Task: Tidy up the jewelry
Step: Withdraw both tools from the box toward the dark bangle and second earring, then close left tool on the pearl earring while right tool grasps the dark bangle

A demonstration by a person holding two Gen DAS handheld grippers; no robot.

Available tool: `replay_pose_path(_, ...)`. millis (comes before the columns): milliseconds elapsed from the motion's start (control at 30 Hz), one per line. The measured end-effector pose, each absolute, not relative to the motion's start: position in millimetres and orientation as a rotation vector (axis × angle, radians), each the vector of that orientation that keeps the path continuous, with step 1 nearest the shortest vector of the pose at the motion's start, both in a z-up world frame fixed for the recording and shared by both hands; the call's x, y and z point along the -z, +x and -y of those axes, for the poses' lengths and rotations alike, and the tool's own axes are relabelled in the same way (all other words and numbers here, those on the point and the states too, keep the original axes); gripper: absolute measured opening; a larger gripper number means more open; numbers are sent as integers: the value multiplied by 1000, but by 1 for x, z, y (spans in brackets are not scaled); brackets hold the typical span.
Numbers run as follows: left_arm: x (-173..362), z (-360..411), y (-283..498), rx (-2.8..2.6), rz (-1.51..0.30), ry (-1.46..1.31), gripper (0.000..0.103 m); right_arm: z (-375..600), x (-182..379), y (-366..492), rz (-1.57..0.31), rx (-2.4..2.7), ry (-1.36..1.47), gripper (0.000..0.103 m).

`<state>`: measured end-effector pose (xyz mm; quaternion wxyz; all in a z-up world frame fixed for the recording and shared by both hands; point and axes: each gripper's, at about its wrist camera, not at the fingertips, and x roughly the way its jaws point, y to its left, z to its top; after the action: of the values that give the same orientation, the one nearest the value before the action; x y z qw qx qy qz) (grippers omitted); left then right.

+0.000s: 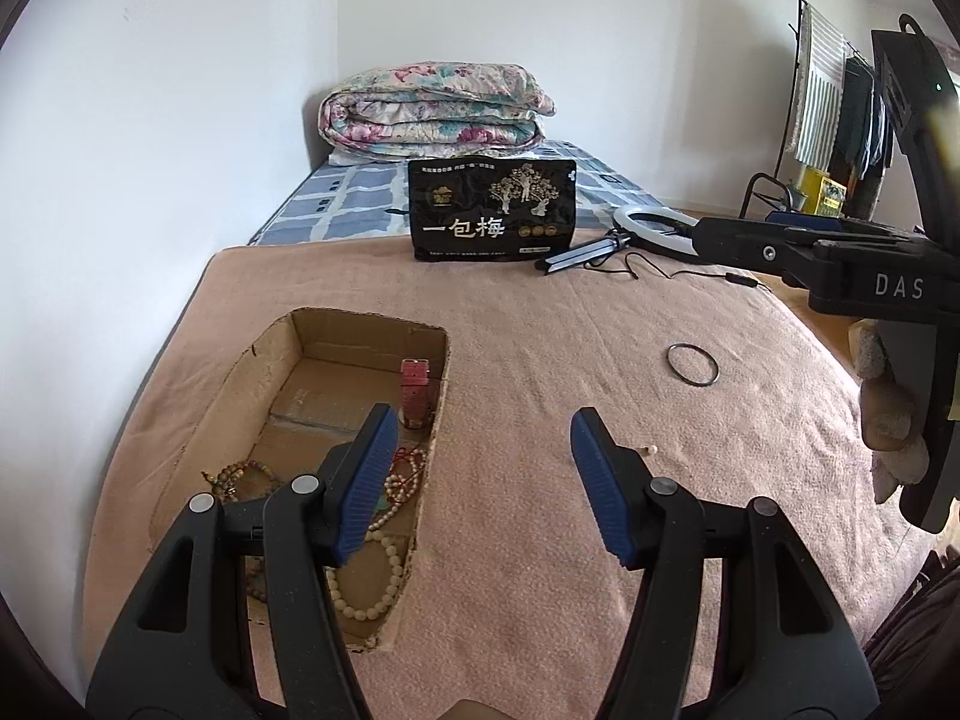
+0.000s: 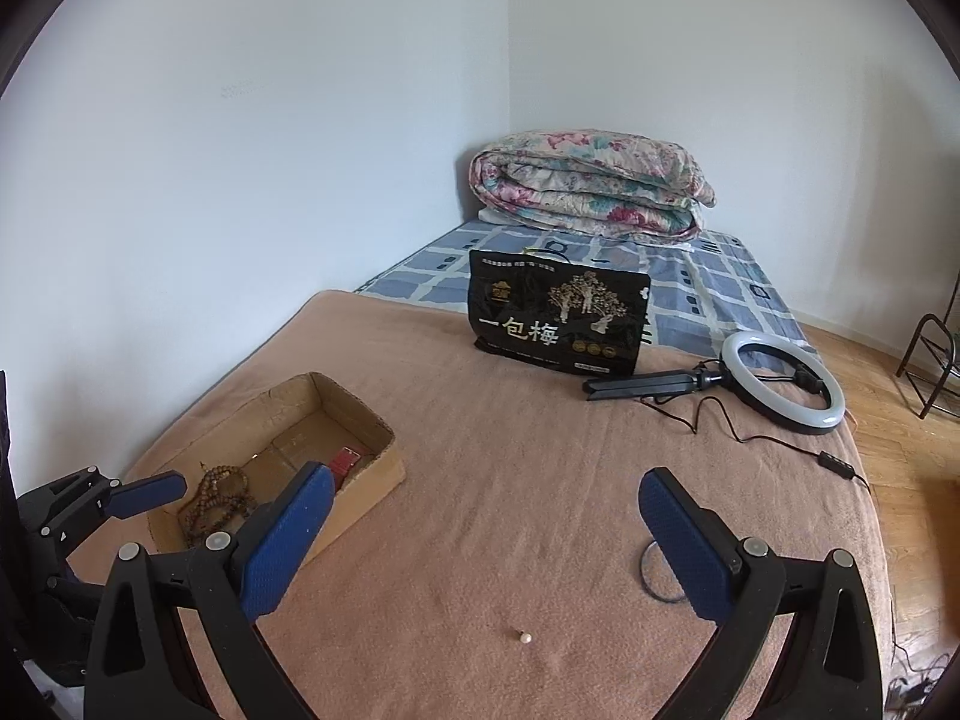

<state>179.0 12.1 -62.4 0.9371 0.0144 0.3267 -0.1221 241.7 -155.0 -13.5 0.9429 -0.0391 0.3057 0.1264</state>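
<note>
Both grippers, left gripper (image 1: 485, 483) and right gripper (image 2: 480, 546), open and empty; bead strands (image 1: 366, 564) and red strap (image 1: 415, 393) already in cardboard box (image 1: 360, 324), dark ring (image 1: 692, 363) and small bead (image 2: 524, 638) left on bed.

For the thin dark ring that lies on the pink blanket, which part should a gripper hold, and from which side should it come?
Grip the dark ring across its thin rim, one finger inside the loop and one outside, coming from above. It lies flat on the pink blanket, so there is no raised edge to pinch from the side. The soft blanket probably lets the fingertips press in slightly.
</note>
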Motion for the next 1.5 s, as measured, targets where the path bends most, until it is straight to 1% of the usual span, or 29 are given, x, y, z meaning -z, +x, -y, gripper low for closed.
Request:
replay_pose_path(233, 71, 23, 183, 310, -687, 47, 62, 197, 18, 237, -630, -202, -75, 103)
replay_pose_path(433, 88, 51, 191, 366, -720, 70, 62, 239, 31, 241, -655, -139, -59, 103)
replay_pose_path(833, 133, 95, 214, 467, -808, 64, 62, 305, 82, 261, -731, -33, -17, 103)
replay_pose_path(1167, 171, 125, 236, 510, -865, 81, 62, 318, 124, 287, -789, -23, 13, 103)
replay_pose_path(1233, 177, 127, 242, 504, -874, 91, 56, 319, 131, 293, -801, -23, 14, 103)
replay_pose_path(1267, 180, 127, 244, 504, -884, 91, 49, 319, 135, 296, -807, -25, 14, 103)
replay_pose_path(1300, 183, 128, 247, 504, -893, 90, 44, 318, 138, 298, -813, -27, 13, 103)
replay_pose_path(1433, 191, 131, 255, 502, -904, 107, 41, 315, 152, 309, -841, -36, 8, 103)
replay_pose_path(1500, 193, 133, 258, 504, -908, 116, 32, 314, 158, 314, -852, -39, 14, 103)
